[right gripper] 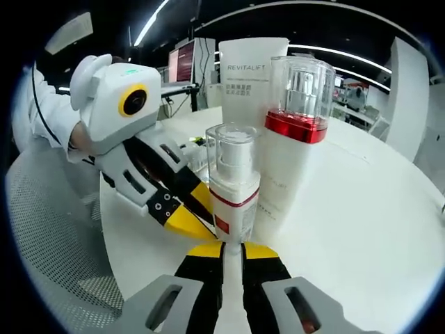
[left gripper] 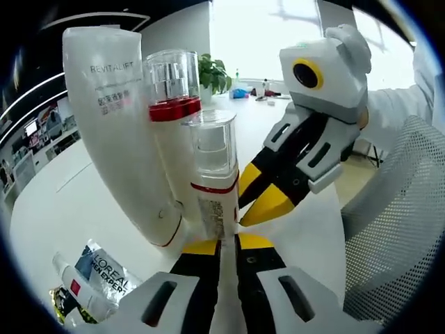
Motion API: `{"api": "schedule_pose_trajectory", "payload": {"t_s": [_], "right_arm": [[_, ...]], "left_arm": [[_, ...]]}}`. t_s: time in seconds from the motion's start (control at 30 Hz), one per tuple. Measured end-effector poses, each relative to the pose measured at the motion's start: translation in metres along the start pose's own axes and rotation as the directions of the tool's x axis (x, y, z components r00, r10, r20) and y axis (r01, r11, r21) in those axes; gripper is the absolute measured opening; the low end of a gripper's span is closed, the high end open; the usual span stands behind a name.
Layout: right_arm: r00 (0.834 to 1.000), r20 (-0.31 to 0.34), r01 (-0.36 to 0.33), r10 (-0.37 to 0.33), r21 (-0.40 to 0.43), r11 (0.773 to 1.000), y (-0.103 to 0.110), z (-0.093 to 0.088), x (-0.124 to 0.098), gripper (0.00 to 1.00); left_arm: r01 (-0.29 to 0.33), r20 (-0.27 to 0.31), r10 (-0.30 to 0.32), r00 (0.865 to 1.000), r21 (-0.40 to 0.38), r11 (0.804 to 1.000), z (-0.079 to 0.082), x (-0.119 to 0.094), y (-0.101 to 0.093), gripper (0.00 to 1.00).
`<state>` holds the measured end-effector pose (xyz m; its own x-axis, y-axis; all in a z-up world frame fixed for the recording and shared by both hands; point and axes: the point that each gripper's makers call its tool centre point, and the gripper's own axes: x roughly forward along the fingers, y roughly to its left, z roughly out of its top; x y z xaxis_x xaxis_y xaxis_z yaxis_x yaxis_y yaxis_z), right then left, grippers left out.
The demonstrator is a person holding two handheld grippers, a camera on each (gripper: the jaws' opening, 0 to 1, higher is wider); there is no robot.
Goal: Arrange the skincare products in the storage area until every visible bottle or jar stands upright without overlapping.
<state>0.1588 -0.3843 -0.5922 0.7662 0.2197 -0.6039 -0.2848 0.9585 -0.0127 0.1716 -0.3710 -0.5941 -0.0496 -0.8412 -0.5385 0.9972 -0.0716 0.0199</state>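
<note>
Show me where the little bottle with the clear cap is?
In both views, the little bottle stands upright on the white table, right beside the taller red-ringed bottle.

White round table point(left gripper: 76, 202) spreading under everything, grey mesh chair point(left gripper: 400, 229) sitting beside it, leafy potted plant point(left gripper: 213, 75) standing at the far edge before a bright window point(left gripper: 261, 31), computer monitors point(right gripper: 182, 64) glowing behind, ceiling light strips point(right gripper: 149, 24) shining overhead
</note>
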Motion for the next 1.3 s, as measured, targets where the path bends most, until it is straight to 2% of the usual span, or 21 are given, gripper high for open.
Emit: {"api": "schedule_pose_trajectory", "payload": {"t_s": [0.5, 0.63, 0.77, 0.93, 1.07, 1.2, 1.3], "right_arm": [[1.0, -0.009, 0.011, -0.011, 0.002, 1.0, -0.003, -0.002, -0.002, 0.02], [1.0, -0.011, 0.014, -0.014, 0.002, 1.0, -0.005, -0.003, -0.003, 0.02], [1.0, -0.01, 0.023, -0.023, 0.004, 1.0, -0.006, -0.003, -0.009, 0.02], [0.999, 0.004, 0.037, -0.037, 0.013, 0.999, -0.008, -0.001, -0.018, 0.03], [0.999, 0.02, 0.031, -0.032, 0.006, 0.999, 0.0, 0.005, -0.026, 0.04], [0.999, 0.038, 0.02, -0.019, -0.022, 1.0, 0.008, 0.019, -0.031, 0.04], [0.998, 0.068, 0.012, -0.011, -0.019, 1.0, 0.015, 0.031, -0.032, 0.05]], "left_arm": [[-0.001, -0.001, 0.001, 1.0, 0.012, 1.0, 0.001, 0.004, 0.001, 0.06], [-0.015, -0.021, 0.016, 1.0, 0.056, 0.998, -0.002, 0.0, 0.006, 0.05], [-0.031, -0.044, 0.036, 0.998, 0.126, 0.992, -0.002, -0.014, 0.014, 0.05], [-0.064, -0.017, 0.069, 0.997, 0.21, 0.975, 0.011, -0.038, 0.023, 0.05], [-0.096, 0.002, 0.097, 0.995, 0.182, 0.979, 0.018, -0.06, 0.033, 0.06], [-0.13, 0.012, 0.129, 0.992, 0.154, 0.98, 0.02, -0.08, 0.044, 0.09], [-0.159, 0.012, 0.158, 0.987, 0.101, 0.982, 0.021, -0.094, 0.051, 0.11]]}}
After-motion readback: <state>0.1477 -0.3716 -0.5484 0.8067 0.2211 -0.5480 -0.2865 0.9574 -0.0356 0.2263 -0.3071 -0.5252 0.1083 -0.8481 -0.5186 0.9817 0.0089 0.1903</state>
